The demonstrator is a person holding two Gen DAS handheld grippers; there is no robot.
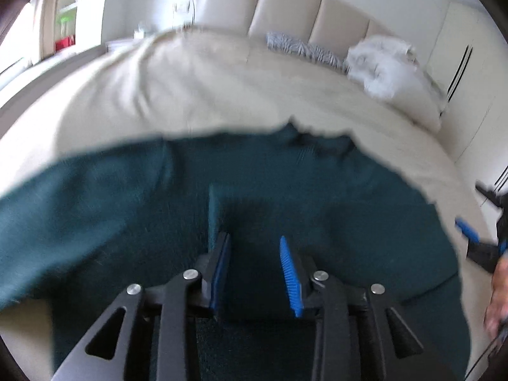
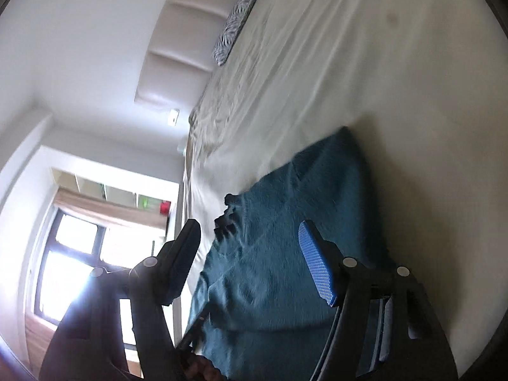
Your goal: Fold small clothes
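Observation:
A dark teal knit garment (image 1: 317, 190) lies spread on the beige bed sheet (image 1: 206, 89). My left gripper (image 1: 255, 247) is open just above the garment, with a folded flap of the cloth (image 1: 222, 203) rising between and ahead of its blue pads. My right gripper (image 2: 250, 241) is open, tilted sideways over the same garment (image 2: 285, 238), and holds nothing. It also shows at the right edge of the left wrist view (image 1: 476, 238), beside the garment's right edge.
A padded beige headboard (image 1: 292, 9) stands at the back. A zebra-print cushion (image 1: 304, 49) and a white crumpled pile (image 1: 384, 63) lie near it. A window (image 2: 73, 254) is at the left of the right wrist view.

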